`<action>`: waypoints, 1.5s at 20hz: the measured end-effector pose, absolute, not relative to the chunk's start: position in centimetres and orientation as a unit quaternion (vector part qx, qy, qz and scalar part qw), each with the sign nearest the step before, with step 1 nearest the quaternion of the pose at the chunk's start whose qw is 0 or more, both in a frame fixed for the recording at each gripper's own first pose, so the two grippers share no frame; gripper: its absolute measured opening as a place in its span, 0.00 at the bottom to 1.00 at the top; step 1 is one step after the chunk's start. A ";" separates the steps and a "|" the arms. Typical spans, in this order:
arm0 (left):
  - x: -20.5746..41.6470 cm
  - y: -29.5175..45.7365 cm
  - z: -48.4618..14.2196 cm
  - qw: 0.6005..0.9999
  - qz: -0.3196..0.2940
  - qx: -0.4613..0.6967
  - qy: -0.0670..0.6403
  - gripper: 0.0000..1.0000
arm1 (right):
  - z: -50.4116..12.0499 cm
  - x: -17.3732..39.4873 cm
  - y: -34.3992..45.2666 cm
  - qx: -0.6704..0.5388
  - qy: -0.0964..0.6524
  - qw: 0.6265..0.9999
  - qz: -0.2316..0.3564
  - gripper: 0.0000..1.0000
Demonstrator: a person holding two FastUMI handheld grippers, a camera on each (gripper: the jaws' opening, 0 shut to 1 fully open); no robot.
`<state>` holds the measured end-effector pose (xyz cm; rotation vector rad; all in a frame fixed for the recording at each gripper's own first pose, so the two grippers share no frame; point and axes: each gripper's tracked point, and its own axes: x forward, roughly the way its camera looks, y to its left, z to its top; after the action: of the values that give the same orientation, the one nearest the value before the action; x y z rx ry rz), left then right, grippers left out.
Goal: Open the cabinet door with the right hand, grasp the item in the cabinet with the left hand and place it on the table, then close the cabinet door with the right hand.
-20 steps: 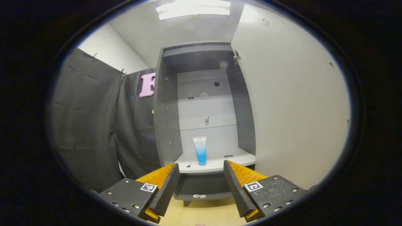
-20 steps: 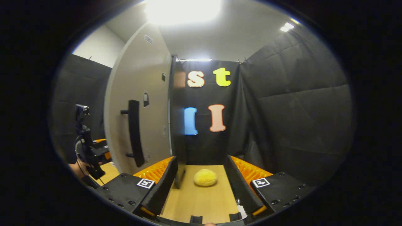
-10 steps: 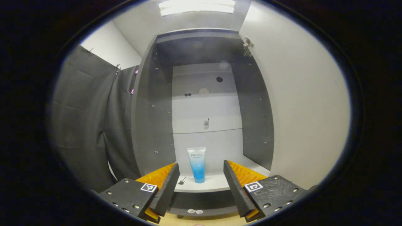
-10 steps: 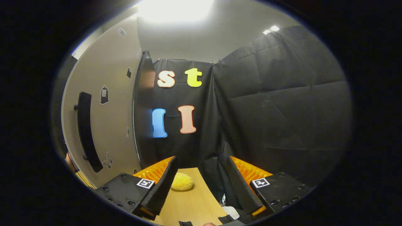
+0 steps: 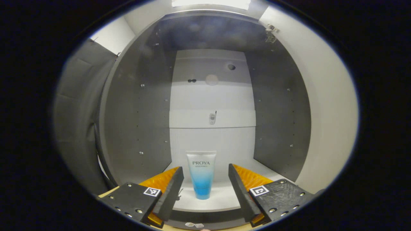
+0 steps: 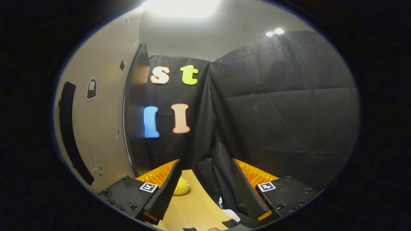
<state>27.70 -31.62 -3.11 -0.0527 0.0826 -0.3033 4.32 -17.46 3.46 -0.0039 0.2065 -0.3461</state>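
Booth: black cloth (image 6: 282, 112) hangs as the wall over the centre and right of the right gripper view; a strip of it also runs down the left edge of the left gripper view.
Tube: a white-to-blue tube (image 5: 201, 175) stands upright on its cap at lower centre of the left gripper view, on the pale shelf (image 5: 212, 202) inside the cabinet (image 5: 141, 112).
Tube and fingers: it sits between the two fingers in the picture, nearer the left one, with a gap on each side; neither finger touches it.
Left gripper: left gripper (image 5: 203, 187) spread wide, empty, pointing into the cabinet at the bottom of its own view.
Cabinet: dark side walls at left and right of the frame, pale back panel in the middle with a few small stickers and a round hole near the top.
Door: the cabinet door (image 5: 330, 106) stands swung out, its pale inner face along the right edge of the left gripper view; in the right gripper view its outer face with a dark bar handle (image 6: 69, 128) is at far left.
Right gripper: right gripper (image 6: 205, 189) parted wide, holding nothing, at bottom centre of its own view, apart from the door.
Table: wooden table (image 6: 192, 208) at the bottom of the right gripper view.
Yellow object: a soft-looking yellow lump (image 6: 181, 187) lies on the table, partly hidden behind the left finger.
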 end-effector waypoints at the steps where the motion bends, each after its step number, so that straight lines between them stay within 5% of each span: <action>1: 27.9 -31.7 -3.1 0.987 -0.151 -0.024 0.044 0.84 | 3.3 4.4 -17.3 0.000 0.104 0.979 -0.175 0.92; 7: 29.2 -32.0 -5.3 0.985 -0.153 -0.011 0.079 0.84 | 2.2 5.0 -17.4 0.018 0.111 0.976 -0.185 0.92; 9: 29.4 -31.8 -5.5 0.986 -0.147 -0.011 0.079 0.50 | 1.9 5.1 -17.3 0.020 0.114 0.976 -0.183 0.92; 30: 16.7 -23.3 -6.5 0.995 -0.088 -0.008 0.055 0.46 | 1.7 5.7 -15.8 0.022 0.121 0.991 -0.059 0.97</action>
<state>16.69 -23.26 -6.47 -0.0164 0.1092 -0.1765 5.69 -15.80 1.69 0.0438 0.2428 -0.1176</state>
